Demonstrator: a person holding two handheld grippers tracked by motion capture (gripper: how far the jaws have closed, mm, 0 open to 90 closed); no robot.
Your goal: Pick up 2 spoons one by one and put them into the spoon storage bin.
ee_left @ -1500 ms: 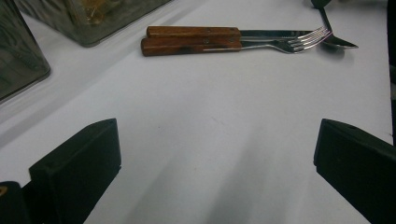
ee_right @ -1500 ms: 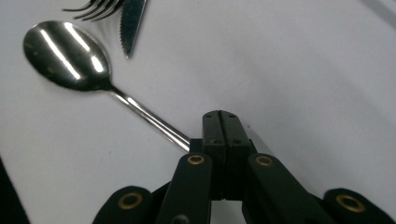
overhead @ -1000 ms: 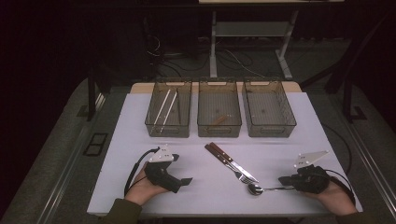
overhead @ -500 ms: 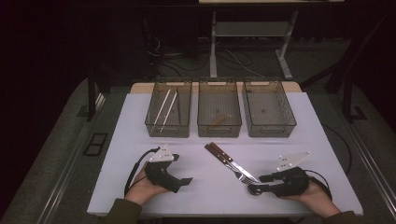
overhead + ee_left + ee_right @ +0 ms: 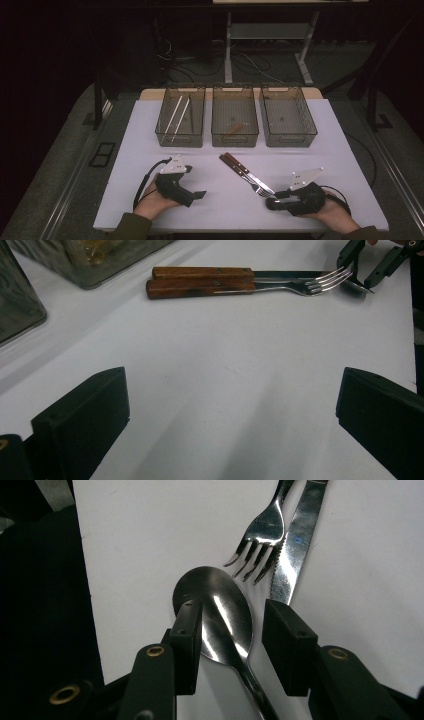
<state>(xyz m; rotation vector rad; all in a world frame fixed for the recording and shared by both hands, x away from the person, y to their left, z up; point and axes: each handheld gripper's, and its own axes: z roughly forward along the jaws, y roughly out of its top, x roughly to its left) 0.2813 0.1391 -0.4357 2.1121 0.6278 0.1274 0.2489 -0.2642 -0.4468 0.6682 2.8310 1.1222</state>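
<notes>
From the high view, the right gripper (image 5: 270, 202) sits at the tips of the fork (image 5: 250, 176) and knife (image 5: 239, 163), in front of the middle bin (image 5: 235, 141); the left gripper (image 5: 200, 194) rests apart, jaws wide, holding nothing. In the right gripper view, its jaws have just been opening and stand loose around the spoon (image 5: 220, 611) bowl, which lies on the table just beside the fork.

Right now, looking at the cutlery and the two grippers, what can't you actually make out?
- Spoon handle: cut off by the bottom edge in the right gripper view.
- Right gripper: pads flank the bowl, contact unclear.
- Small brown item in the middle bin: too small in the high view.
- Knife handle: cut off by the top edge there.
</notes>
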